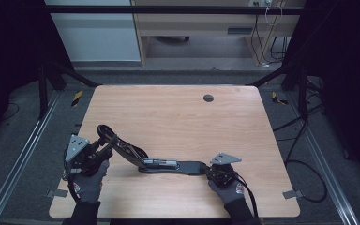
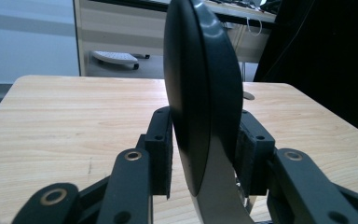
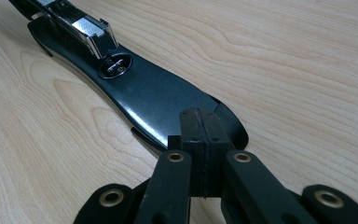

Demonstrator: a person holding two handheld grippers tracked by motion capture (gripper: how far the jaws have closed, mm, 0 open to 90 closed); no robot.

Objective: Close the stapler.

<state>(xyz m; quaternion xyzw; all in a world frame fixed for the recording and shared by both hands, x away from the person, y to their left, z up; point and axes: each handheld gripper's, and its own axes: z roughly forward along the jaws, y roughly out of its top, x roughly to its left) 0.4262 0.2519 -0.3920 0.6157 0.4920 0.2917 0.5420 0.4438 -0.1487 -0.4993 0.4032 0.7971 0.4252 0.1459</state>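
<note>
Left gripper [image 1: 104,149]: jaws clamped either side of the stapler's [image 1: 161,165] raised top arm, pads [image 2: 163,154] against the black handle. Seen along the left gripper view, the handle stands on edge between the jaws, rounded end up.

Right gripper [image 1: 209,169]: jaws fully closed, pads together, tips resting on the tail end of the stapler base [image 3: 168,105]. Can't tell whether they pinch the base edge or just press on it.

Stapler: one, long black type, hinged open. Base lies flat on the table [image 1: 178,117], near the front edge, long axis running left-right between the two grippers. Top arm angles up and left from the hinge toward the left gripper. In the right gripper view, the metal magazine [image 3: 86,30] and round anvil [image 3: 115,65] sit on the base, pointing away from the jaws.

Count: one stapler, two grippers, one grommet hole [image 1: 208,98] at the far side of the table. No containers seen.
</note>
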